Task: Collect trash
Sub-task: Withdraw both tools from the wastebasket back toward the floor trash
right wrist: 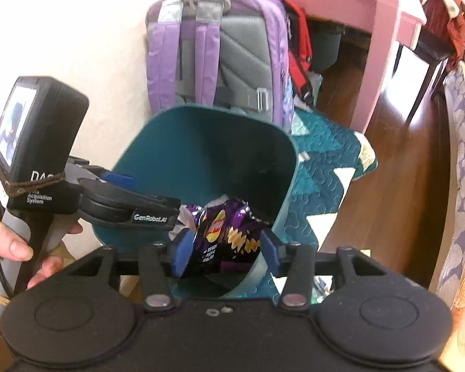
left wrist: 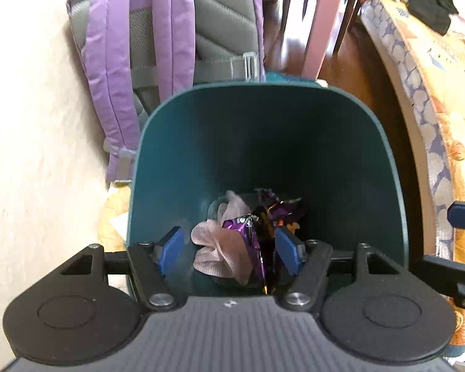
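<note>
looks nearly done: both the left gripper and right gripper hang released over the teal bin, purple chip bag and pink tissue down at its bottom.

Both handheld grippers are black, with blue pads, silver pivot screws and round ribbed discs. The left gripper reads "GenRobot.AI"; its grey handle carries a small screen unit, band-wrapped, cable trailing.
</note>
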`<state>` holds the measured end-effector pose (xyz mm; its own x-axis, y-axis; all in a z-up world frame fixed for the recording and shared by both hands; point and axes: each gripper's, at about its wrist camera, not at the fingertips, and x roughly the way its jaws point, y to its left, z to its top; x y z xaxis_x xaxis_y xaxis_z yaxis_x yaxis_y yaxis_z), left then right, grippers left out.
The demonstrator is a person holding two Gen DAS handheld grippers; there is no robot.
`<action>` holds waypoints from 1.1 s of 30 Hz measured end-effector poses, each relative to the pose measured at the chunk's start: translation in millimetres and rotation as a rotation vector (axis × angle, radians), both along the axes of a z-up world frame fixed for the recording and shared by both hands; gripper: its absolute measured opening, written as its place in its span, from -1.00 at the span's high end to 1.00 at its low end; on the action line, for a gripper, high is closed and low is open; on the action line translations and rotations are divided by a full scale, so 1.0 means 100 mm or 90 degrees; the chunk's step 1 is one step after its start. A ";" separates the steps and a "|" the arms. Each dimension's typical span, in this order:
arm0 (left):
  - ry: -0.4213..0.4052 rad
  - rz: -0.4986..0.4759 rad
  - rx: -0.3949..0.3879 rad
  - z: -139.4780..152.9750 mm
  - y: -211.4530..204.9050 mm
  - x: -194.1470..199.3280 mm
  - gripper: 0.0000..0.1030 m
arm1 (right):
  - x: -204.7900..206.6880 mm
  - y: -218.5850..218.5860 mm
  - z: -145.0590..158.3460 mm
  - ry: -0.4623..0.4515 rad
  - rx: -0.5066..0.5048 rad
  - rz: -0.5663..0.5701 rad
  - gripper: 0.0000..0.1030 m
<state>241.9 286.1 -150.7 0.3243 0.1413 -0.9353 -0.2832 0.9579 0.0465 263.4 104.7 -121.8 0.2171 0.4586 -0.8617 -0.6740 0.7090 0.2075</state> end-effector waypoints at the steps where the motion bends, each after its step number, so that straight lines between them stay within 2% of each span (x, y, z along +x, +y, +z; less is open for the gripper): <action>1: -0.008 -0.003 -0.004 0.05 -0.01 -0.03 -0.25 | -0.03 -0.03 0.05 -0.007 0.006 -0.002 -0.05; 7: -0.070 -0.036 -0.007 0.45 -0.17 -0.21 -0.26 | -0.20 -0.30 0.35 -0.049 0.046 -0.023 -0.19; 16: -0.135 -0.100 -0.004 0.90 -0.62 -0.36 -0.32 | -0.41 -0.89 0.72 -0.104 0.086 -0.084 -0.25; 18: -0.146 -0.119 -0.005 0.97 -0.79 -0.38 -0.42 | -0.44 -1.06 0.76 -0.113 0.094 -0.102 -0.30; 19: -0.150 -0.126 -0.005 0.97 -0.85 -0.38 -0.48 | -0.45 -1.16 0.78 -0.115 0.100 -0.114 -0.34; 26: -0.165 -0.149 0.005 1.03 -1.45 -0.37 -0.53 | -0.48 -2.03 0.79 -0.133 0.112 -0.205 -0.53; 30: -0.156 -0.126 -0.003 0.92 -1.82 -0.33 -0.55 | -0.45 -2.56 0.63 -0.121 0.099 -0.230 -0.67; 33: -0.137 -0.108 -0.015 0.73 -2.10 -0.26 -0.55 | -0.39 -2.88 0.46 -0.110 0.080 -0.223 -0.80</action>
